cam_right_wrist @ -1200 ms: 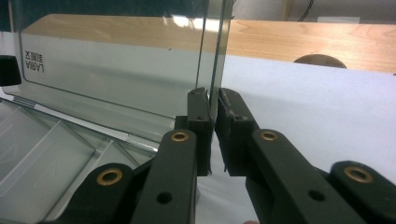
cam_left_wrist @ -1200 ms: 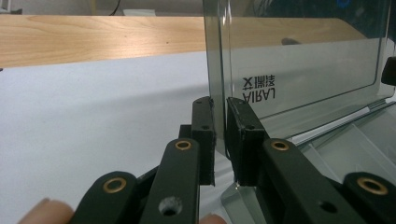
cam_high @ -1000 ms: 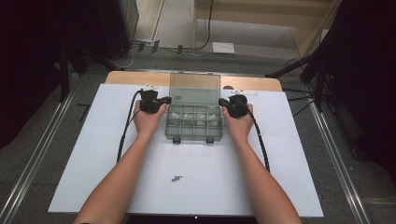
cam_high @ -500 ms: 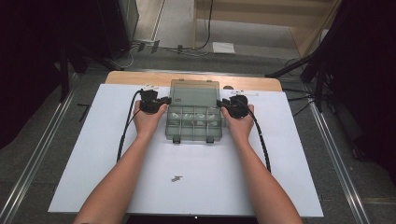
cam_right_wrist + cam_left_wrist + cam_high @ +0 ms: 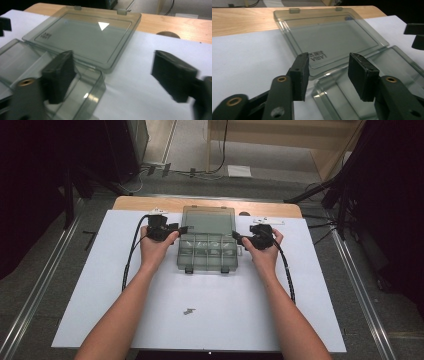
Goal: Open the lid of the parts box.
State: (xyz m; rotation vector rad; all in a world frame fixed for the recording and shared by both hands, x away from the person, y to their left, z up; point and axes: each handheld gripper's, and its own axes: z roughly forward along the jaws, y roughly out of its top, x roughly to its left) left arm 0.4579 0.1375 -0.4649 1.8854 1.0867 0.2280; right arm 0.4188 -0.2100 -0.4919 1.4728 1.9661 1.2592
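A smoky clear compartment box sits on the white sheet, its lid lying flat behind it. My left gripper is at the box's left rear corner. Its jaws have just been opening and stand apart, the pads pressing on nothing. In the left gripper view the lid lies beyond the left gripper. My right gripper is at the box's right side, jaws also just opened wide. In the right gripper view the right gripper straddles the box's corner without touching it; the lid lies ahead.
A small dark piece lies on the white sheet near the front. The wooden table edge runs behind the lid, with a round hole. Metal rails flank the table on both sides.
The lid has swung back and come to rest flat behind the box. Both grippers have opened and let go of it, and the hands have drawn slightly outward.
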